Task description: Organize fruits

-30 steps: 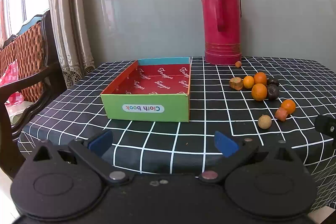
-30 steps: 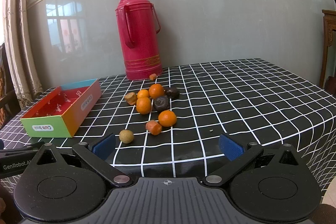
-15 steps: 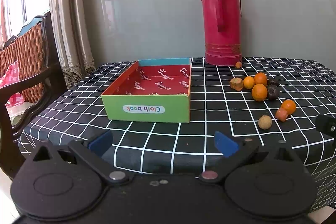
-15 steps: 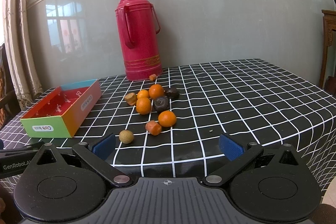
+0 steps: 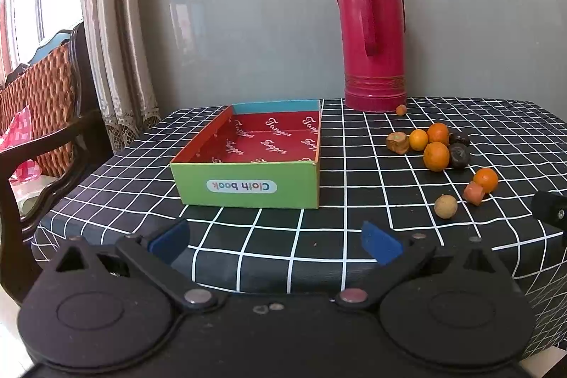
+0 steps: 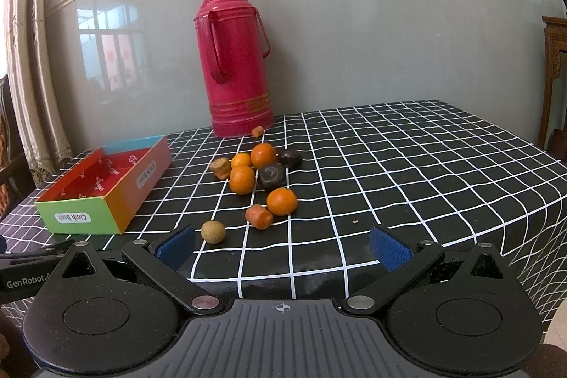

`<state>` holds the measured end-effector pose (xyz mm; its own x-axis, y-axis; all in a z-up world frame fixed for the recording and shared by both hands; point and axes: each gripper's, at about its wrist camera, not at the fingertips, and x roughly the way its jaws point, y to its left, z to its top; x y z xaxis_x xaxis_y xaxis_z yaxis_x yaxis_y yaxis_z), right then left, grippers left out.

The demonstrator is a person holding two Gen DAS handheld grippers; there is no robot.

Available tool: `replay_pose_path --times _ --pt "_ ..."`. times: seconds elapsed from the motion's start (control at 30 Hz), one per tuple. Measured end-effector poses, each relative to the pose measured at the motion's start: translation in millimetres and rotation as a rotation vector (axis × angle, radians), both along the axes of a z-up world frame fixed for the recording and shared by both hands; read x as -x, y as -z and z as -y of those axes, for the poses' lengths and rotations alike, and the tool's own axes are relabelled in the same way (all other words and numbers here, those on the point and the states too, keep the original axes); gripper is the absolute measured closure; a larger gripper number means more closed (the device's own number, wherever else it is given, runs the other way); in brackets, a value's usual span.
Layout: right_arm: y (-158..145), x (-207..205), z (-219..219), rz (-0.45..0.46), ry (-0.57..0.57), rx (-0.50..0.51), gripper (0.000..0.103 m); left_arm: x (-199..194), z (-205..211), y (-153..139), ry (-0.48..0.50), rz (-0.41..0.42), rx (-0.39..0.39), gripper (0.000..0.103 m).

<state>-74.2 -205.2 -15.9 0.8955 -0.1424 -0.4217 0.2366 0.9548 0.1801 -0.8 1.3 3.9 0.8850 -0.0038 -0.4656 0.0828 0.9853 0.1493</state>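
Checked black tablecloth, grey wall, curtain at left.

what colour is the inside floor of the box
Red with white script lettering, clearest in the left wrist view.

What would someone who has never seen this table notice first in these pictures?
The tall glossy red thermos flask stands at the back of the black white-gridded tablecloth, against the grey wall. In front of it lies a loose cluster of small orange and dark fruits. To their left sits a shallow open cardboard box with a green front and red lining, with nothing in it.
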Motion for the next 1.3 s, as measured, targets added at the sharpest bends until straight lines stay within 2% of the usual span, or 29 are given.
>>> replay_pose_path --times 0.33,0.53,0.67,0.9,1.03,1.2,1.3 --pt "-5 5 7 0.025 0.024 -0.035 0.000 2 6 1 0.029 0.010 -0.023 0.006" --pt "-9 13 21 0.054 0.068 -0.085 0.000 7 17 -2 0.066 0.056 -0.082 0.006" --pt "-15 22 35 0.094 0.120 -0.118 0.000 6 31 -3 0.131 0.087 -0.138 0.006" --pt "-17 33 67 0.121 0.238 -0.167 0.000 -8 66 5 0.326 0.113 -0.220 0.006" --pt "-20 30 80 0.097 0.300 -0.118 0.000 -22 85 11 0.405 0.107 -0.223 0.008" --pt "-31 19 89 0.116 0.293 -0.088 0.000 -41 99 21 0.461 0.059 -0.183 0.015" --pt "-38 4 92 0.130 0.297 -0.044 0.000 -47 106 29 0.490 0.014 -0.165 0.030"
